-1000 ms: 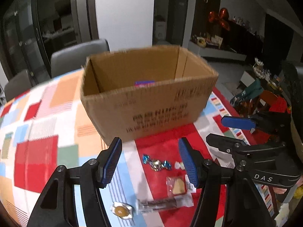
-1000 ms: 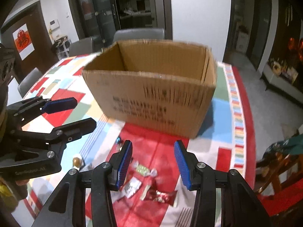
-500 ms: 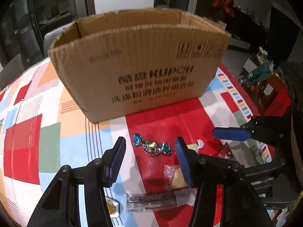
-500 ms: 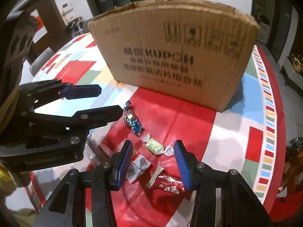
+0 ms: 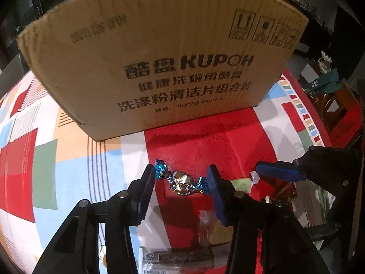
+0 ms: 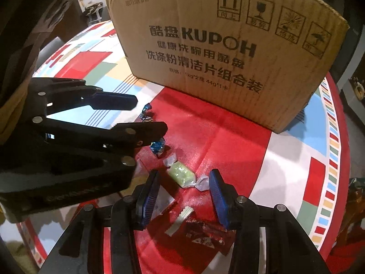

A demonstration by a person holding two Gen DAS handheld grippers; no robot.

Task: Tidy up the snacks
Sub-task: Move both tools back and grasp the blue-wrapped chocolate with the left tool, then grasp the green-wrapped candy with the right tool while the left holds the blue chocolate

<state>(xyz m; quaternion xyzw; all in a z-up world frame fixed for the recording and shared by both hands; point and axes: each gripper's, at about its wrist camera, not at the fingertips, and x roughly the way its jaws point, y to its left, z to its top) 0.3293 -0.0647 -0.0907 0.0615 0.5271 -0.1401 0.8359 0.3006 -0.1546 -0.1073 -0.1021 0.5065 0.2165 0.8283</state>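
Snacks lie loose on the counter (image 5: pixel 75 171) in front of the box (image 5: pixel 159 52), not yet boxed. Left gripper (image 5: pixel 180 183): fingers closing round gold-blue candy (image 5: pixel 181 182), no clamp yet. Right gripper (image 6: pixel 183 188): fingers apart, straddling green candy (image 6: pixel 181 174). Only right view shows red packet (image 6: pixel 205 234) clearly.

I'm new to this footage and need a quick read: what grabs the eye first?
A big cardboard box printed KUPOH fills the far side of the patchwork tablecloth. Before it, the left tongs are closing around a gold-and-blue candy, while the right tongs straddle a pale green candy.
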